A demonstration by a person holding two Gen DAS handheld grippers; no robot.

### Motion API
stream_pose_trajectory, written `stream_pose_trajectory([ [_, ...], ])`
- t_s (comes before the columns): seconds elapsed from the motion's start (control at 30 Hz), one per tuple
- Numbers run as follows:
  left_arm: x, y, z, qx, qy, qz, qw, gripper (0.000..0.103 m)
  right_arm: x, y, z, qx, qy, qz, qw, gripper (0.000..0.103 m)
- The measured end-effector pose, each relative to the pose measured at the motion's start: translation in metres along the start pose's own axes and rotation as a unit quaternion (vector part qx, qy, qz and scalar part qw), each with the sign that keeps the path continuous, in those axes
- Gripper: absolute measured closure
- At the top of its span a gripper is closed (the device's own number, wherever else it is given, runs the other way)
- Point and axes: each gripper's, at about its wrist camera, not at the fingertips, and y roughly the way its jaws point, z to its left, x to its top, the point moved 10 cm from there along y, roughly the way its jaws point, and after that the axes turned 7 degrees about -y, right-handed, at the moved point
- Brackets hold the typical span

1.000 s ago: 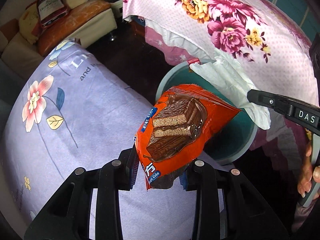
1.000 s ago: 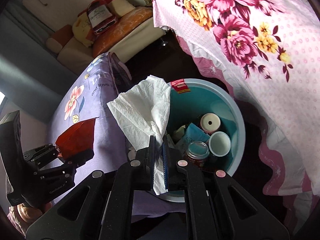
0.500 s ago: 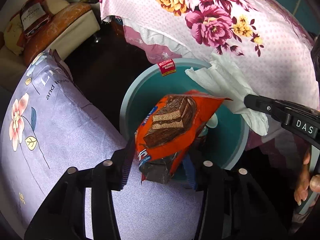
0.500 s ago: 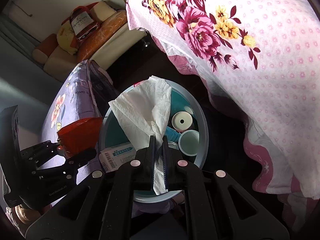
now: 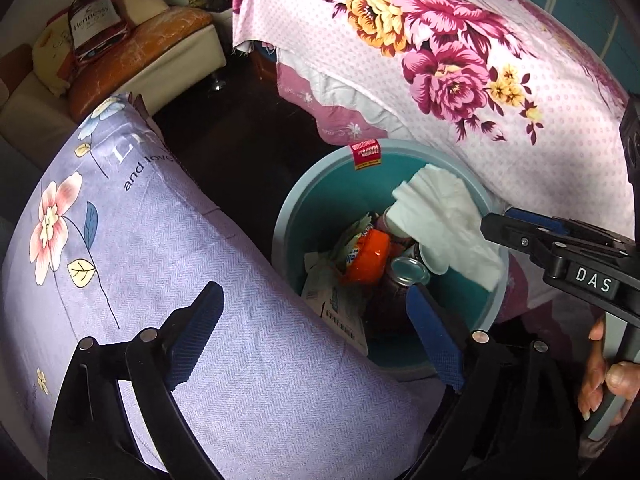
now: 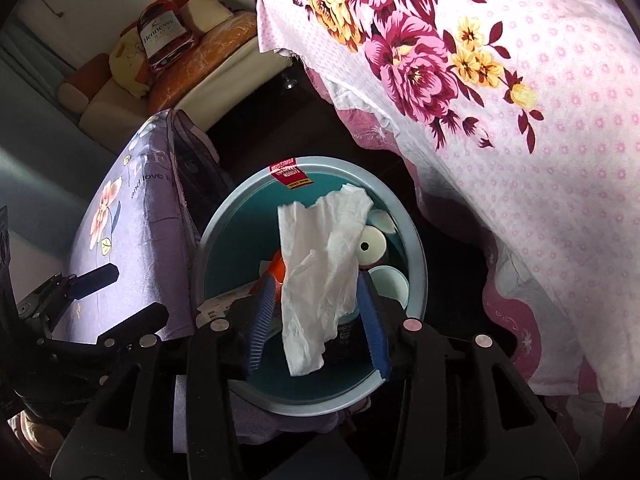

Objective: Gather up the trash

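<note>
Fingers of the left gripper (image 5: pixel 316 334) are seen spread wide with nothing between them; they have just been opening, and the orange snack wrapper (image 5: pixel 366 258) is found released, lying inside the teal bin (image 5: pixel 316 188) among other trash. Beside the wrapper a round tin lid (image 5: pixel 408 270), a flattened barcoded carton (image 5: pixel 340 312) and white cups (image 6: pixel 372 246) are visible in the bin. A red sticker (image 5: pixel 365 154) is fixed on the bin's far rim.

Fingers of the right gripper (image 6: pixel 320 314) are parted as well, having just been opening. The white tissue (image 6: pixel 320 264) hangs between their blue pads (image 6: pixel 262 316) above the bin's mouth; no pad is seen pressing on it, though whether an edge still touches the right-hand pad cannot be told. In the left wrist view the same tissue (image 5: pixel 444 220) is seen over the bin's right side, just ahead of the right gripper's tip.

A hand (image 5: pixel 604 384) is seen wrapped on the right gripper's handle. A lilac flowered cover (image 5: pixel 160 280) lies just beside the bin on one side, and a pink flowered blanket (image 5: pixel 460 72) hangs over its other side. A sofa (image 5: pixel 132 60) with cushions stands well apart across the dark floor (image 5: pixel 232 148).
</note>
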Motion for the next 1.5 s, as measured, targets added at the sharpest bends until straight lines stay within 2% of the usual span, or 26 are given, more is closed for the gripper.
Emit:
stream_pose_trajectory([
  [0.17,-0.006,-0.007,0.008,-0.006,-0.018,-0.004,0.9998,0.01,0.001,-0.005,0.007,-0.01,-0.01,-0.005,1.0,0.033],
  [0.23,-0.009,-0.01,0.011,-0.01,-0.026,-0.005,0.9996,0.01,0.001,-0.009,0.01,-0.016,-0.013,-0.007,1.0,0.027],
  [0.3,-0.011,-0.014,0.015,-0.011,-0.033,-0.008,0.9994,0.01,0.0,-0.012,0.014,-0.022,-0.019,-0.007,1.0,0.027],
  [0.37,-0.014,-0.018,0.019,-0.011,-0.041,-0.012,0.999,0.01,-0.001,-0.016,0.017,-0.028,-0.025,-0.006,0.999,0.021],
  [0.7,-0.028,-0.047,0.047,-0.01,-0.087,-0.028,0.9958,0.01,-0.008,-0.048,0.044,-0.056,-0.068,-0.021,0.996,0.011],
  [0.87,-0.038,-0.064,0.058,-0.011,-0.103,-0.038,0.9939,0.006,-0.017,-0.061,0.062,-0.072,-0.102,-0.02,0.992,0.007],
  [1.27,-0.069,-0.093,0.081,-0.007,-0.132,-0.058,0.9896,0.004,-0.034,-0.084,0.094,-0.09,-0.143,-0.024,0.985,0.007],
  [1.5,-0.076,-0.108,0.092,-0.004,-0.146,-0.079,0.9861,0.004,-0.035,-0.09,0.107,-0.099,-0.16,-0.029,0.982,0.007],
])
